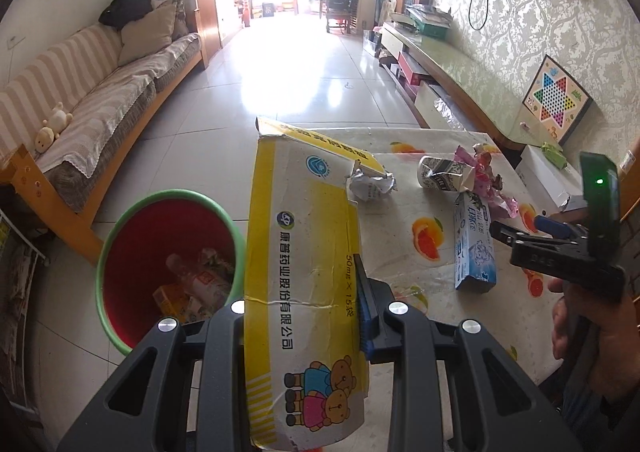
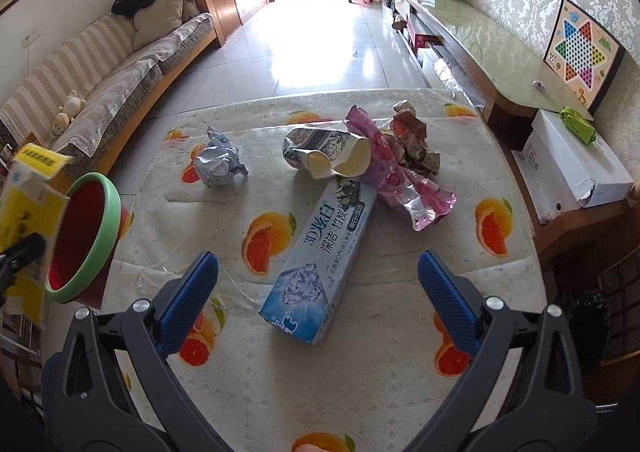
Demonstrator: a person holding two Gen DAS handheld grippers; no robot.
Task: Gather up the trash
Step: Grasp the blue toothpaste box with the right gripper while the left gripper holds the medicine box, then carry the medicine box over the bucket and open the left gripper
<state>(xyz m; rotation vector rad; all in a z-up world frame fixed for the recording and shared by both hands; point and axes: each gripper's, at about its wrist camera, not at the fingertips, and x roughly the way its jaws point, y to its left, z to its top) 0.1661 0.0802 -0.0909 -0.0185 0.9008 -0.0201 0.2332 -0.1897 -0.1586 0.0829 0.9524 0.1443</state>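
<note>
Grippers first: left gripper [image 1: 304,316] is clamped on a flattened yellow carton [image 1: 300,252], held at frame centre just right of the red bin [image 1: 168,264] with the green rim at lower left. Right gripper [image 2: 318,292] stands wide open, empty, above the toothpaste box [image 2: 320,264] on the fruit-print table [image 2: 360,372]. Beyond the box: crushed paper cup [image 2: 328,155], pink foil wrapper [image 2: 404,179], crumpled paper ball [image 2: 220,161]. Table's left edge borders open tiled floor [image 2: 320,51].

On the fruit-print tablecloth [image 2: 320,372], a blue toothpaste carton [image 2: 320,264] lies centre; crushed paper cup [image 2: 328,155] at twelve o'clock, crumpled silver ball [image 2: 220,163] at ten, green-rimmed red bin [image 2: 88,236] at nine.
</note>
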